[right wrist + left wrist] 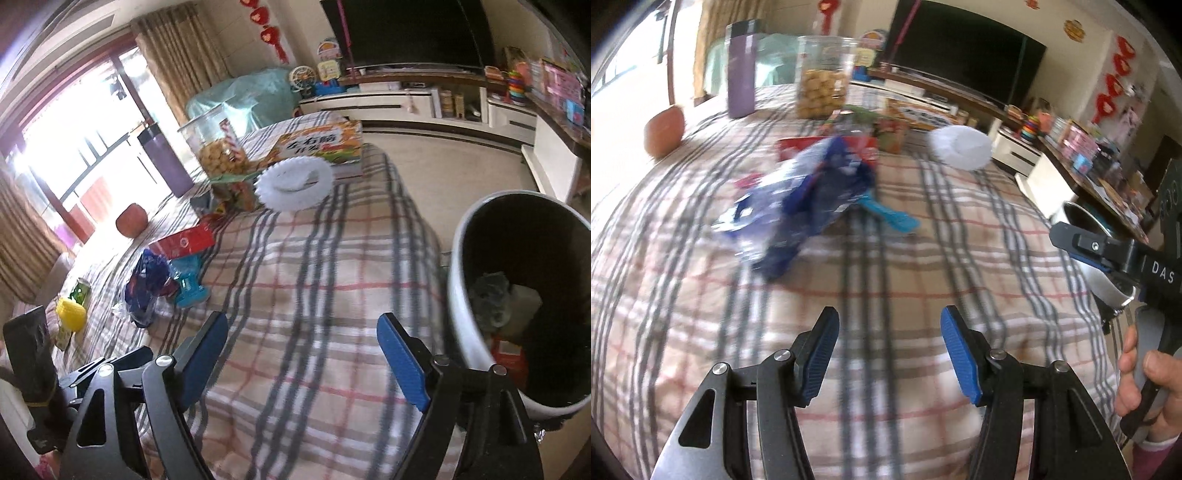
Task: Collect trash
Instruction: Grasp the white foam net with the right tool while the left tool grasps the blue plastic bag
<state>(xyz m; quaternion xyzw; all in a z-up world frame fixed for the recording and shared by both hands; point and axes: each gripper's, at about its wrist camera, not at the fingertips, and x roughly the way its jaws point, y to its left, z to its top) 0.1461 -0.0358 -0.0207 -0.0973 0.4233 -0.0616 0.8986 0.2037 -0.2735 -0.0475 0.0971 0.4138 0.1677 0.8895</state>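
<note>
Holding crumpled scraps and a red packet, the bin stands beside the table.

Showing "DAS" in white letters on the black right gripper; printed Chinese characters on the orange box staying unreadable.

Table: holds everything but the bin.
Wrapper: left part of table, toy touching its right side.
Box: just behind wrapper.
Jar: far end, bottle to its left.
Bin: off table's right edge, trash inside.
</note>
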